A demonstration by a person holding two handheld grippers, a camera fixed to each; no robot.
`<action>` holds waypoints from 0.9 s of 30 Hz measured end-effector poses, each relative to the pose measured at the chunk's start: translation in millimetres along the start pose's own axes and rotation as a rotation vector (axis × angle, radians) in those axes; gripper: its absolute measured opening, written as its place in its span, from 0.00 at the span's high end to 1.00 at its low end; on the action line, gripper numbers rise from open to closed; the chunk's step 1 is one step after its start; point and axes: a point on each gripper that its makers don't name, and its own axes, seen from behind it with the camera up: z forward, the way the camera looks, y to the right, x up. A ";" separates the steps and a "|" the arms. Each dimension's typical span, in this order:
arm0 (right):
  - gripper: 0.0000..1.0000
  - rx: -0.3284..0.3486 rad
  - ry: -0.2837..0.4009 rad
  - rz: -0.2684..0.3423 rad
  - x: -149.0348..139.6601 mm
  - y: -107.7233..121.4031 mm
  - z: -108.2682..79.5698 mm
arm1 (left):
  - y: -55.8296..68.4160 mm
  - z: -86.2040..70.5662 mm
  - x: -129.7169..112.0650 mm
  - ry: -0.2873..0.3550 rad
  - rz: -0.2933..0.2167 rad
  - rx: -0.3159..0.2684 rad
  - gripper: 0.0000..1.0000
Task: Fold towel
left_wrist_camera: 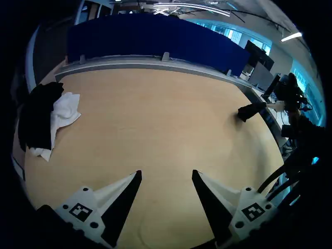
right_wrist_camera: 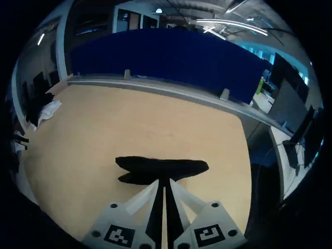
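black towel point(right_wrist_camera: 162, 168) lies narrow, looks folded, on bench point(right_wrist_camera: 103, 124); right claw point(right_wrist_camera: 164, 182) pinching its near edge; left claw point(left_wrist_camera: 166, 174) spread, empty; cloth pile point(left_wrist_camera: 54, 116) likely remaining work.

Both views face the divider point(left_wrist_camera: 157, 37) across one table point(left_wrist_camera: 166, 116), the right close behind the towel point(right_wrist_camera: 162, 168).
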 end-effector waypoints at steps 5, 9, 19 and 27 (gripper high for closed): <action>0.97 -0.004 -0.029 0.029 -32.0 3.3 -8.6 | 2.6 -1.4 2.2 -0.001 0.003 -0.001 0.10; 0.97 -0.007 -0.076 0.028 -61.9 7.4 -15.3 | 3.9 -2.3 3.5 -0.001 0.005 -0.003 0.10; 0.97 -0.041 -0.213 0.032 -126.0 21.9 -23.0 | 8.1 -2.8 2.3 -0.004 0.013 -0.006 0.10; 0.97 -0.057 -0.235 0.046 -135.2 24.8 -19.1 | 9.4 -3.0 2.7 -0.004 0.013 -0.006 0.10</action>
